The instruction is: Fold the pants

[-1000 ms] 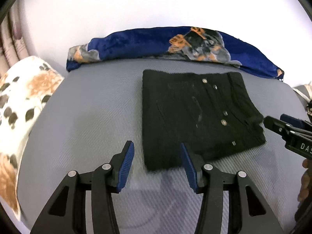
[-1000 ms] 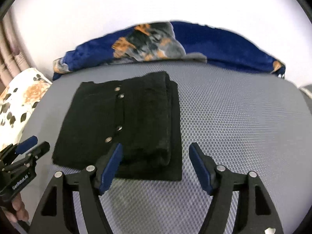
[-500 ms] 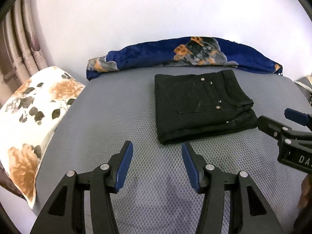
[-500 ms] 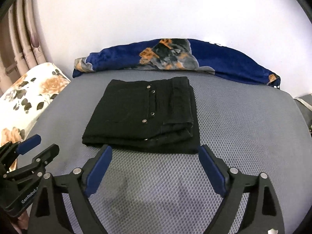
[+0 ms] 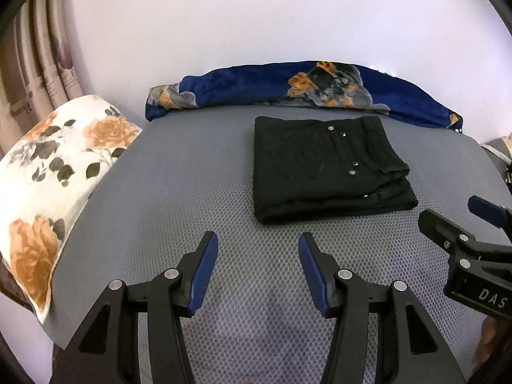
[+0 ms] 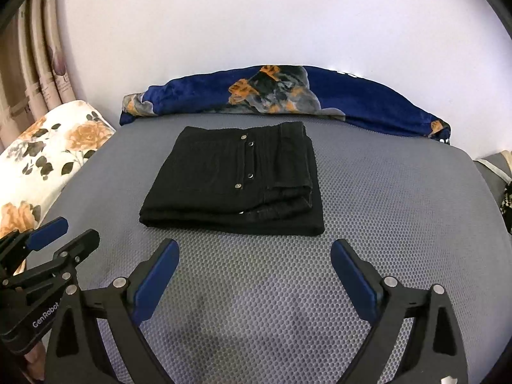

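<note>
The black pants (image 5: 326, 168) lie folded into a compact rectangle on the grey mesh mattress (image 5: 192, 176), in its far half, a little before the blue blanket (image 5: 288, 86) that is rolled along the wall. Several layers are stacked at the near edge of the bundle, and small metal rivets show on the top face beside a back pocket. The left claw (image 5: 257, 249) hangs above the mattress with its two blue pads spread apart and nothing between them; the pants are ahead of it and slightly to its right, not touching it. The right claw (image 6: 254, 254) is also spread wide and holds nothing; in its view the pants (image 6: 236, 179) lie just beyond the fingertips, apart from them. Each claw appears at the edge of the other's view. A white pillow (image 5: 51, 172) with orange roses rests at the left side of the bed, and pale curtains (image 5: 28, 64) hang behind it.
</note>
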The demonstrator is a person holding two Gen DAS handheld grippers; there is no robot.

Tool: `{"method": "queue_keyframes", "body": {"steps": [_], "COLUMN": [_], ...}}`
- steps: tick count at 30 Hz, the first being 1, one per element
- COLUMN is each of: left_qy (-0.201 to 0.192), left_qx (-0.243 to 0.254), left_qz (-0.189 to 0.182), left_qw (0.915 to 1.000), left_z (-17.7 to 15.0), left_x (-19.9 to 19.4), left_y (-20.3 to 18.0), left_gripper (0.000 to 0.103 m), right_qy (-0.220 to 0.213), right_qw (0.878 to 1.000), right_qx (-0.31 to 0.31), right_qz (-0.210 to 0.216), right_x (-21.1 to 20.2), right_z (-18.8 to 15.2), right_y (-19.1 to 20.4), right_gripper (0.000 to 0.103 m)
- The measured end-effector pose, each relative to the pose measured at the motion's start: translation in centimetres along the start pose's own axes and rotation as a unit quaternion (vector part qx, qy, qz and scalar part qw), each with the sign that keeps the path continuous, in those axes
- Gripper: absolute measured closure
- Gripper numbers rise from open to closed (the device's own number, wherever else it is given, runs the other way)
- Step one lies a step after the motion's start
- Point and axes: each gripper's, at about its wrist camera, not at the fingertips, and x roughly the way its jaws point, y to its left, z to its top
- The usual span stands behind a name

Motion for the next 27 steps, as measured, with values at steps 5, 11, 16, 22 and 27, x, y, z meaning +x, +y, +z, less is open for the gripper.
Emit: {"method": "queue_keyframes", "body": {"steps": [5, 11, 16, 22, 27], "left_qy": [0.003, 0.008, 0.015, 0.023, 0.027], "left_qx": [0.003, 0.000, -0.001, 0.002, 0.007], "left_qz": [0.006, 0.006, 0.002, 0.005, 0.011], "left_qw": [1.0000, 0.9999, 0.9999, 0.9997, 0.9995], "left_z": [-0.3, -0.6, -0.6, -0.6, -0.7], "left_x": [0.2, 0.4, 0.8, 1.3, 1.6], "left_y": [0.0, 0.3, 0.4, 0.3, 0.2], "left_gripper": [0.050, 0.049, 0.050, 0.049, 0.049], "right_qy": [0.005, 0.011, 0.016, 0.027, 0.034], "right_qw": [1.000, 1.000, 1.000, 1.000, 0.999], "right_qx": [0.000, -0.002, -0.003, 0.004, 0.007], "right_qz": [-0.001, -0.002, -0.002, 0.001, 0.002], "right_x": [0.1, 0.2, 0.5, 1.1, 1.5], "right_z": [-0.5, -1.0, -1.1, -1.4, -1.5], "right_y": [0.1, 0.3, 0.4, 0.3, 0.1], "right_gripper": [0.008, 0.008, 0.008, 0.008, 0.008]}}
